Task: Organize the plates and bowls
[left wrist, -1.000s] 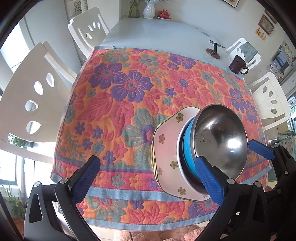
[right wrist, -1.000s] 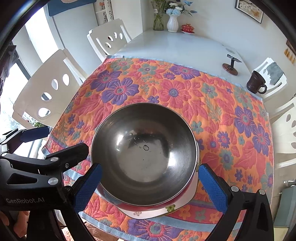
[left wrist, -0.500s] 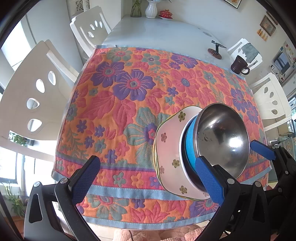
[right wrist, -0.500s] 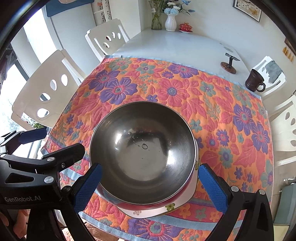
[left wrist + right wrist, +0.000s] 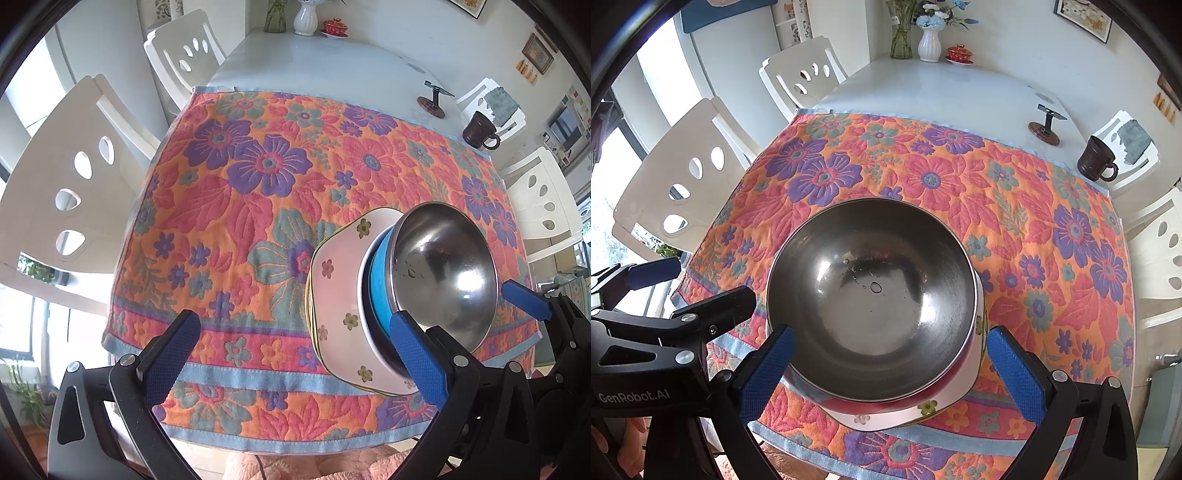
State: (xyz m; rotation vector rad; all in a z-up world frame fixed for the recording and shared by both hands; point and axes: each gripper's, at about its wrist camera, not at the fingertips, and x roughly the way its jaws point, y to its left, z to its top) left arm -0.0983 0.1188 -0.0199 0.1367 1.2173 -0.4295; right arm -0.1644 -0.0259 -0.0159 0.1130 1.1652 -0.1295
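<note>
Between right fingers point(image 5: 766, 373): steel bowl point(image 5: 871, 295).

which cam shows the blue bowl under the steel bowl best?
Left wrist view: side-on, the blue bowl shows as a clear band between the stainless steel bowl and the white floral plate. In the right wrist view the steel bowl hides it; no blue shows.

A floral cloth point(image 5: 1015, 206) covers the near end of the white table point(image 5: 942, 92). A brown mug point(image 5: 1096, 159) and small stand point(image 5: 1044, 127) sit beyond it; white chairs point(image 5: 683, 177) surround.
</note>
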